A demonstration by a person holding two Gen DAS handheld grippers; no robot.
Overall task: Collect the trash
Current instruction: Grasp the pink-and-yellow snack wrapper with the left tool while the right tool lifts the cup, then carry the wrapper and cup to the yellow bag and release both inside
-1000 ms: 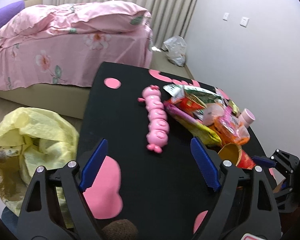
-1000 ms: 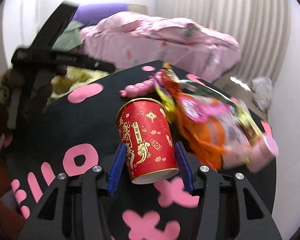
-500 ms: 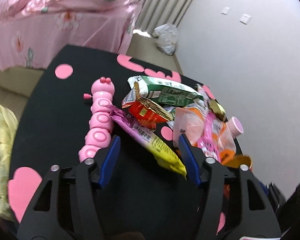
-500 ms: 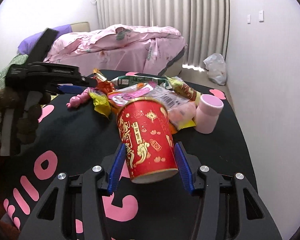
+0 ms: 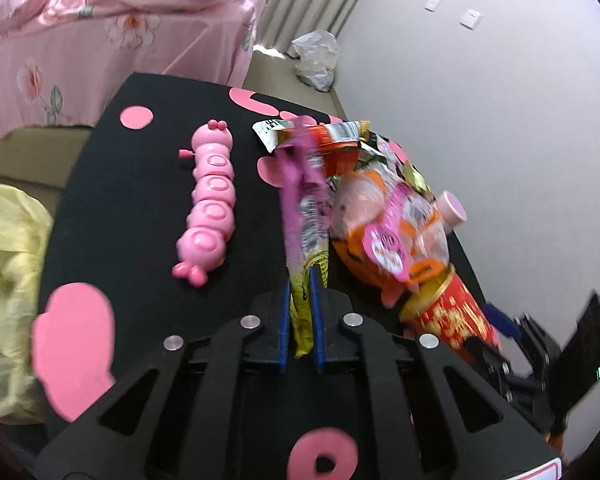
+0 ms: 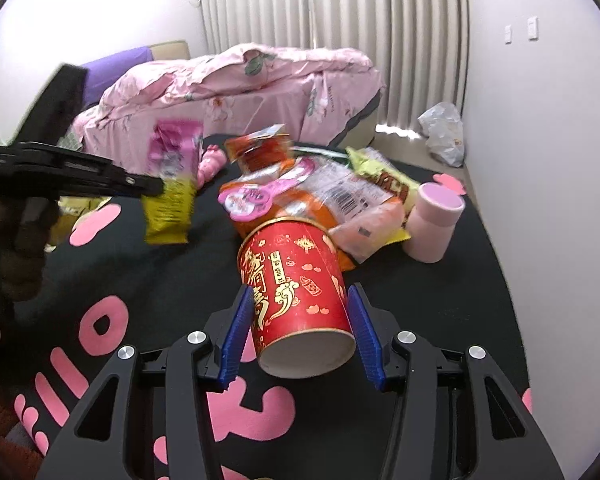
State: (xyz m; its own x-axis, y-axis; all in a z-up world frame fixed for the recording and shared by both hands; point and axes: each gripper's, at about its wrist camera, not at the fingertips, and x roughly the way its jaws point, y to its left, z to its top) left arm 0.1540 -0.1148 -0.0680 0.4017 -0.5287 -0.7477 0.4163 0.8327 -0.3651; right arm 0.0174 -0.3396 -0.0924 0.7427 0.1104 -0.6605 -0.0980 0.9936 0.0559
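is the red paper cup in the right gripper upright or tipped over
Tipped. The red paper cup lies on its side between the right gripper pads, its flat base facing the camera.

Both grippers show matte black frames with triangular cut-outs and silver round screws at the pivots. The left gripper [image 5: 300,320] carries narrow blue ribbed pads; the right gripper [image 6: 300,336] wears matching blue serrated pads [image 6: 236,332].
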